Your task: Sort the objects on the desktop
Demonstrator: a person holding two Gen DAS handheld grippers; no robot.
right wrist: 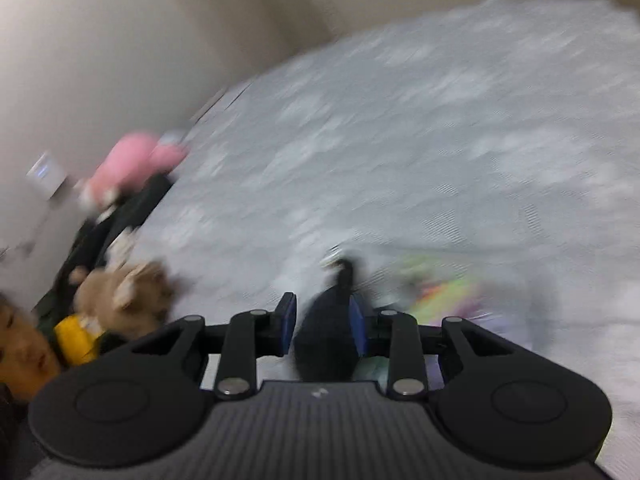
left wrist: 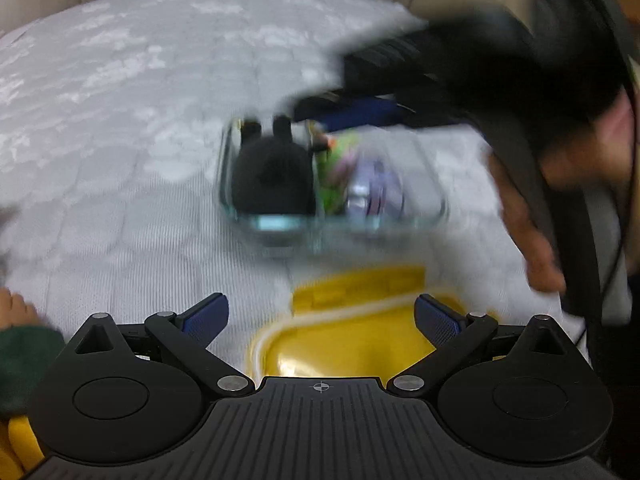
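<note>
Jaws of your left gripper (left wrist: 321, 322) gape over yellow lid (left wrist: 352, 336); right gripper (right wrist: 322, 328) jaws narrowed around black toy (right wrist: 326, 344), grip unclear.

**Camera placement, both tongs**

My left camera sits behind its fingers, angled steeply down and close over the grey quilted surface (left wrist: 132, 128), facing the glass container (left wrist: 332, 184). My right camera looks obliquely down across that same surface, rolled, with a beige wall (right wrist: 100, 40) at left. Both views share the surface and the container's blurred contents.
</note>
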